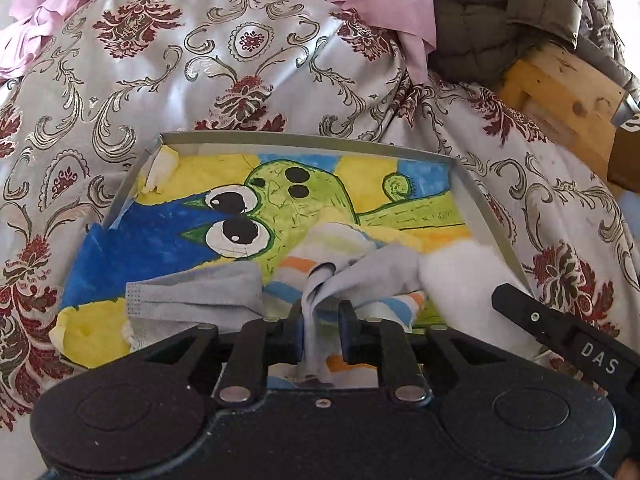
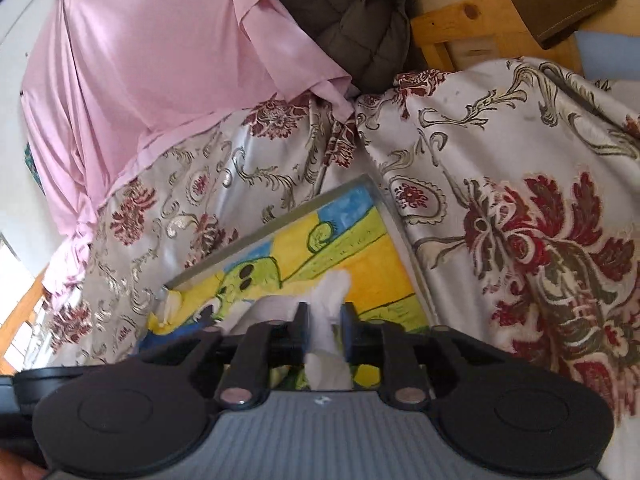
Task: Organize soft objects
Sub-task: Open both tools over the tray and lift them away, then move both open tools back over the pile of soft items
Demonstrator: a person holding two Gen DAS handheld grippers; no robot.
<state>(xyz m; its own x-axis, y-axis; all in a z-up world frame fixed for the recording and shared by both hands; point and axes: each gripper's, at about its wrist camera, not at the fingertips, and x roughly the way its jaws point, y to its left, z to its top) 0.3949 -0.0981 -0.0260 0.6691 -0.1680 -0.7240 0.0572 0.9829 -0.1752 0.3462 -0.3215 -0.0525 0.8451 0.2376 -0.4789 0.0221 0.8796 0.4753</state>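
A: Left gripper (image 1: pixel 320 322)?
B: Jaws slightly apart, grey cloth strip (image 1: pixel 362 276) hanging between them, running straight ahead into the painted shallow tray (image 1: pixel 304 138).
A: Right gripper (image 2: pixel 323 322)?
B: Parted too, soft white cloth (image 2: pixel 330 304) between, over the tray's near right corner.

— What lies beyond the tool?
— A silvery satin bedspread with dark-red floral damask (image 1: pixel 224 80), daylit. Behind it, a pink satin sheet (image 2: pixel 160 60), a quilted olive-brown jacket (image 1: pixel 480 20) and a pale pine wooden frame (image 1: pixel 560 80).
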